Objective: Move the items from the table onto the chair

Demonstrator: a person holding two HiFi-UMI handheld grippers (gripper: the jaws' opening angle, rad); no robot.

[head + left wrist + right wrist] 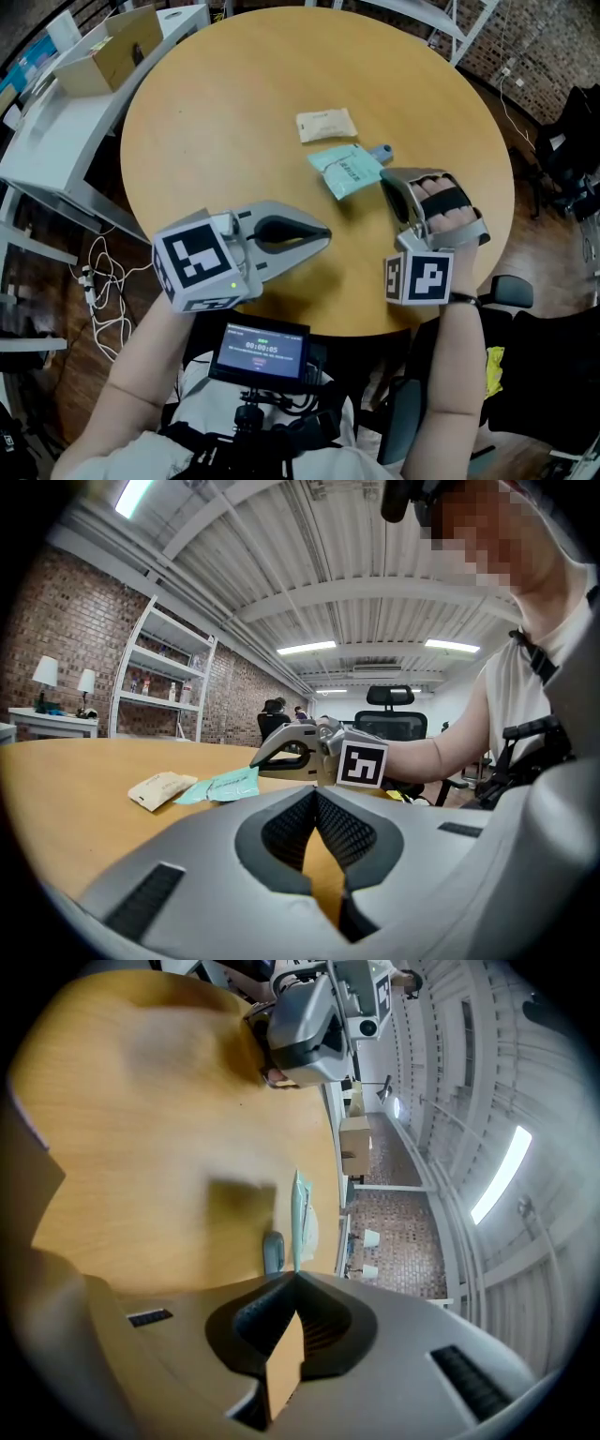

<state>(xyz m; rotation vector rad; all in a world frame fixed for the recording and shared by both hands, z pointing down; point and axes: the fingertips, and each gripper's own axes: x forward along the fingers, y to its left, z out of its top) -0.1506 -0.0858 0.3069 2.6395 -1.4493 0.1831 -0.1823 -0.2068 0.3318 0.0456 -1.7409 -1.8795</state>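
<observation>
On the round wooden table (206,141) lie a beige packet (326,124) and, nearer me, a teal packet (345,169). A small blue-grey item (380,150) peeks out beside the teal packet. My right gripper (386,180) is shut on the teal packet's near right edge; in the right gripper view the packet (298,1218) sticks out edge-on from the closed tips (295,1277), with the blue-grey item (272,1252) beside it. My left gripper (323,237) hovers over the table's near side, shut and empty (316,797). The left gripper view also shows both packets (225,785) and the right gripper (261,758).
A white side table (37,141) with a cardboard box (108,47) stands at the left, cables (103,281) on the floor below it. Black office chairs (562,141) stand to the right, one seat (502,292) by the table's near right edge. A small screen (261,352) sits at my chest.
</observation>
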